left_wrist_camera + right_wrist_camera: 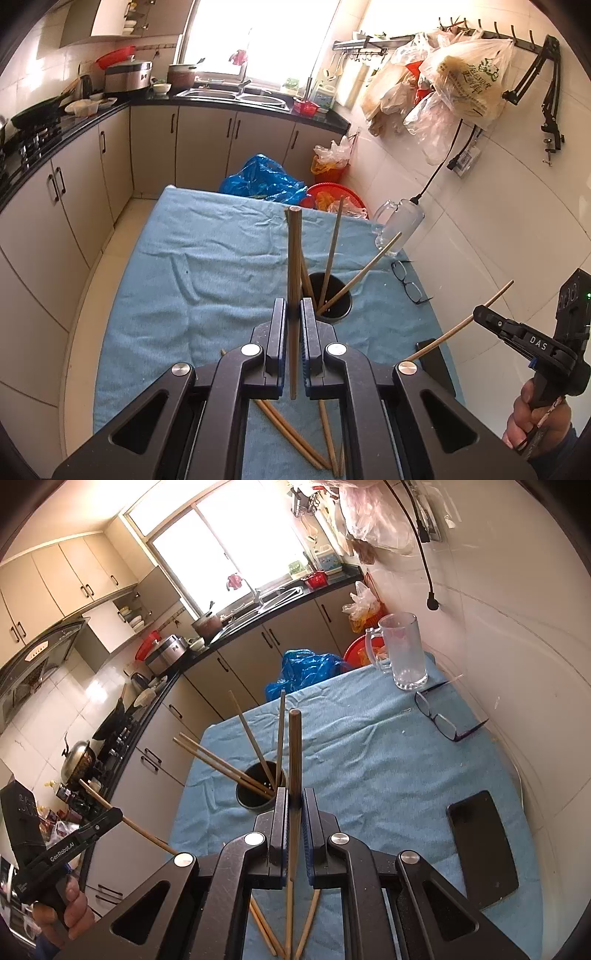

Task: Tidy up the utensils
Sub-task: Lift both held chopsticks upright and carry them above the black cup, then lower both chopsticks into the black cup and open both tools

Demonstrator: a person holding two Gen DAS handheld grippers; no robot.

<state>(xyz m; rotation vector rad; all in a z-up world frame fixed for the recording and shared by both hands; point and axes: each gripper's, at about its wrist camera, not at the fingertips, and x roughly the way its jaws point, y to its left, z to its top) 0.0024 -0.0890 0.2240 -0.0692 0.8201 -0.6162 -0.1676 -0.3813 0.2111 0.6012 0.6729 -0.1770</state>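
Chopsticks (334, 254) lean in black holder (338, 295); both jaws clamp one chopstick each.

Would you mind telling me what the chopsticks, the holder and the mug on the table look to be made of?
Chopsticks: probably bamboo or wood, matte tan with a fine lengthwise grain.
Holder: dark and matte, with small holes inside; plastic or coated metal, hard to tell.
Mug: clear glass, with a thick base and handle, slightly cloudy.
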